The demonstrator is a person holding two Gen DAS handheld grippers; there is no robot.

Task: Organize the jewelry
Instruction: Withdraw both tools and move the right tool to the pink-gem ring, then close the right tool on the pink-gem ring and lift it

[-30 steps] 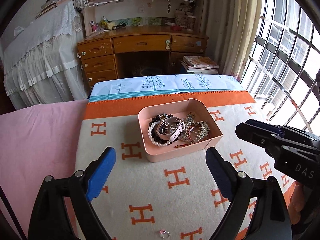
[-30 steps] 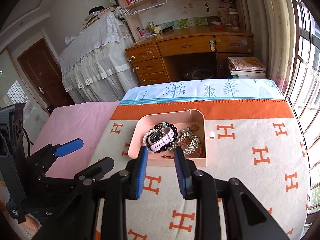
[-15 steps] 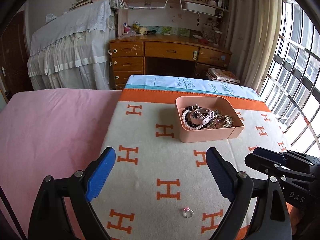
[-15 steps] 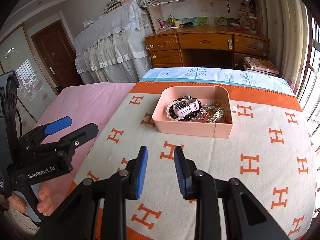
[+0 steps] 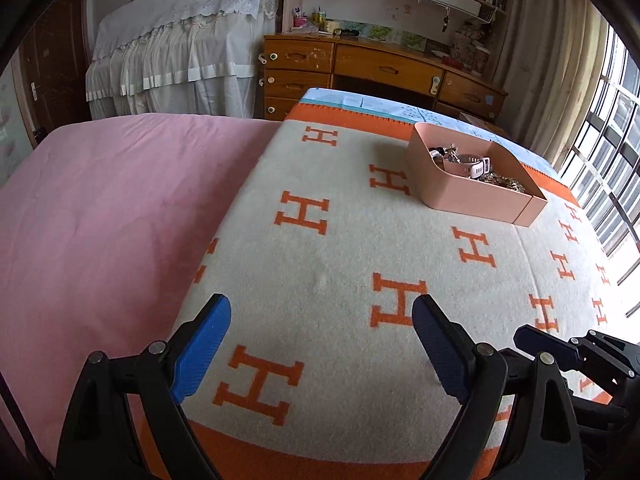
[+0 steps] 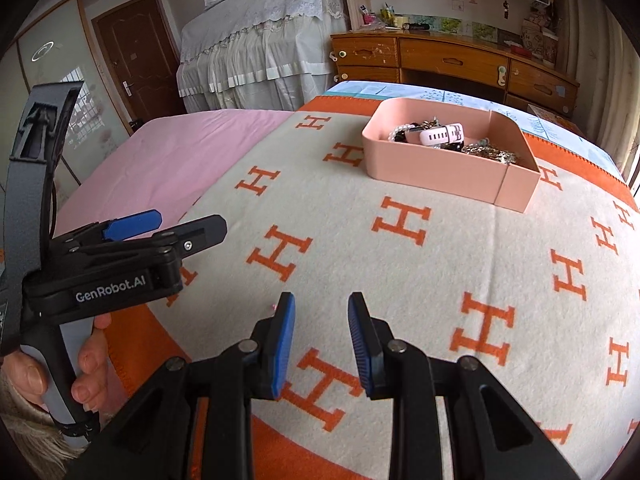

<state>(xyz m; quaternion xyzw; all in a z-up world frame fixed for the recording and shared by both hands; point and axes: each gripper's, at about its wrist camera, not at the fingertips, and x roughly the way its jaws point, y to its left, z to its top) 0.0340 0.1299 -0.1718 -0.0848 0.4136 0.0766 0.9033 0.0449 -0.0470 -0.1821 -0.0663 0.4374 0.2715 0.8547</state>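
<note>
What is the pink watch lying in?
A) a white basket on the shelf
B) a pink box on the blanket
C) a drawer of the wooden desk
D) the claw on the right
B: the pink watch lies with beads and chains inside the open pink box, which sits on the blanket with the orange H letters.

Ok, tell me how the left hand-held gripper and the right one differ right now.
The left hand-held gripper has its jaws spread wide; the right hand-held gripper has its jaws much closer together, with a gap. In the right wrist view the left one sits over the blanket's left edge, the right nearer its middle. Both have blue pads and hold nothing.
</note>
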